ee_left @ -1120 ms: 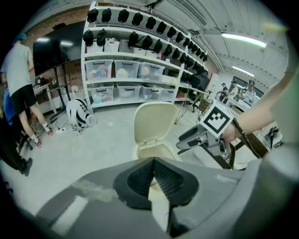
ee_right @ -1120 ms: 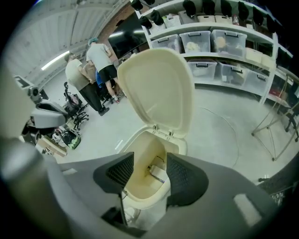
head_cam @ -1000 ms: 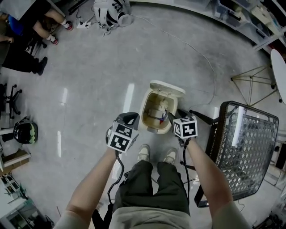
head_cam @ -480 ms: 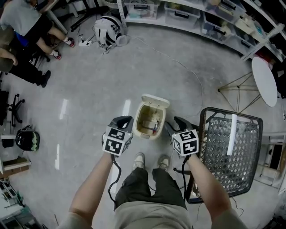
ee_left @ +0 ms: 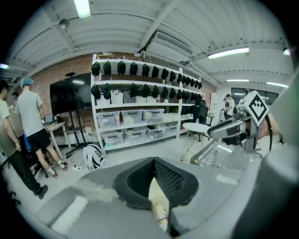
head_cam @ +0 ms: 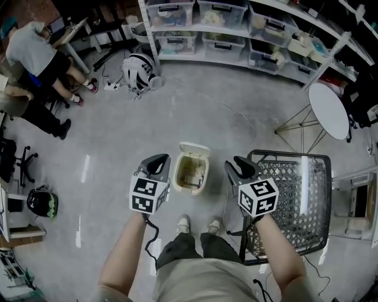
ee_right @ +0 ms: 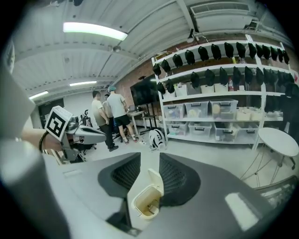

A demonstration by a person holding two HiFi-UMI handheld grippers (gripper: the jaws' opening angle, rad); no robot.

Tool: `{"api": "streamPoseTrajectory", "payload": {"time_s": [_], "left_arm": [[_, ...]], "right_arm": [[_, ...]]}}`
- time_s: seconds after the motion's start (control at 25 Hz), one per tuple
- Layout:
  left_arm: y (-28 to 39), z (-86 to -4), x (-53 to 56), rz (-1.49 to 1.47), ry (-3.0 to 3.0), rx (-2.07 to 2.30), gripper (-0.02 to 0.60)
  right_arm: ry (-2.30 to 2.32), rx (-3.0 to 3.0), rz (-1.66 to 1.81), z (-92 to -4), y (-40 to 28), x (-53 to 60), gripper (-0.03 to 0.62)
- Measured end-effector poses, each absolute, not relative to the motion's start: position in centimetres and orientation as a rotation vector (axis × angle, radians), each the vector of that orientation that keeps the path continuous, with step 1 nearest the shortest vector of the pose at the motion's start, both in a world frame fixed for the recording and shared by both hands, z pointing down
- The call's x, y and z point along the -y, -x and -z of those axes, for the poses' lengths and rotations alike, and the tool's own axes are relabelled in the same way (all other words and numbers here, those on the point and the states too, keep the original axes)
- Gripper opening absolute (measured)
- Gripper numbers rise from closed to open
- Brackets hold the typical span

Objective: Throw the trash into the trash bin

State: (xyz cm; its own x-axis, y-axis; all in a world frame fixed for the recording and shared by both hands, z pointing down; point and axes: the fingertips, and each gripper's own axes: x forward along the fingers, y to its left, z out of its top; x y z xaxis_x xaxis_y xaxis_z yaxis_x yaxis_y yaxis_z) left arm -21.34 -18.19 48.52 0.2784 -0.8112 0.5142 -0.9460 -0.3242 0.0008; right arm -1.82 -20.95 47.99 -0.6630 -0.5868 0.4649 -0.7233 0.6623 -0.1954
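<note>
The cream trash bin (head_cam: 188,189) stands lid-open on the floor (head_cam: 118,147) between both tools, with trash (head_cam: 192,176) inside. The left tool (head_cam: 157,163) is clenched and empty. The right tool (head_cam: 242,168) (jaws just been closing) is part-released, with nothing between them.

Trash bin (head_cam: 194,150) on floor (head_cam: 195,106) before the feet (head_cam: 183,223), mesh chair (head_cam: 295,200) to its right; shelves (head_cam: 236,29) behind

Grey concrete floor (head_cam: 118,130), white shelving (head_cam: 236,30) (clear bins (head_cam: 171,13)), 1 round white table (head_cam: 328,111), brick wall (ee_left: 65,67).
</note>
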Motion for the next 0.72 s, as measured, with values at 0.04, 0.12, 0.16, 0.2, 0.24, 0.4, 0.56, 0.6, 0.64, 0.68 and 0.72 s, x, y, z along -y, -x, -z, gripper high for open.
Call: {"api": "streamPoseTrajectory", "payload": {"time_s": [0.04,0.12,0.16,0.2,0.24,0.4,0.56,0.6,0.64,0.68,0.72], "left_arm": [[21.0,-47.0,18.0,-0.588,-2.266,1.624,0.003],[20.3,-43.7,17.6,-0.521,-2.309,1.654,0.003],[19.9,-42.1,17.4,-0.488,-2.332,1.667,0.003],[19.7,-40.5,17.2,-0.466,-2.357,1.68,0.003],[19.5,-39.1,17.1,-0.454,-2.381,1.693,0.003],[19.0,-34.1,16.0,-0.439,-2.454,1.726,0.003],[19.3,-29.3,15.1,-0.432,-2.499,1.818,0.003],[19.4,-28.2,14.8,-0.42,-2.511,1.835,0.003],[19.3,-27.1,14.5,-0.404,-2.526,1.847,0.003],[19.2,-26.0,14.2,-0.388,-2.544,1.856,0.003],[19.0,-24.9,13.8,-0.371,-2.562,1.863,0.003]], "right_arm": [[-1.043,2.537,-0.514,-46.3,1.4,20.7,0.126],[-1.051,2.58,-0.49,-42.9,0.6,20.0,0.115],[-1.047,2.605,-0.472,-41.2,0.4,19.6,0.114],[-1.041,2.631,-0.447,-39.5,0.3,19.3,0.114],[-1.036,2.657,-0.414,-37.8,0.2,19.0,0.114],[-1.042,2.743,-0.29,-32.0,-0.1,17.5,0.107],[-1.094,2.841,-0.278,-26.4,-0.4,16.6,0.076],[-1.102,2.862,-0.273,-25.2,-0.4,16.2,0.072],[-1.101,2.88,-0.251,-24.0,-0.4,15.9,0.069],[-1.089,2.893,-0.212,-22.8,-0.3,15.5,0.066],[-1.068,2.903,-0.158,-21.7,-0.2,15.0,0.065]]}}
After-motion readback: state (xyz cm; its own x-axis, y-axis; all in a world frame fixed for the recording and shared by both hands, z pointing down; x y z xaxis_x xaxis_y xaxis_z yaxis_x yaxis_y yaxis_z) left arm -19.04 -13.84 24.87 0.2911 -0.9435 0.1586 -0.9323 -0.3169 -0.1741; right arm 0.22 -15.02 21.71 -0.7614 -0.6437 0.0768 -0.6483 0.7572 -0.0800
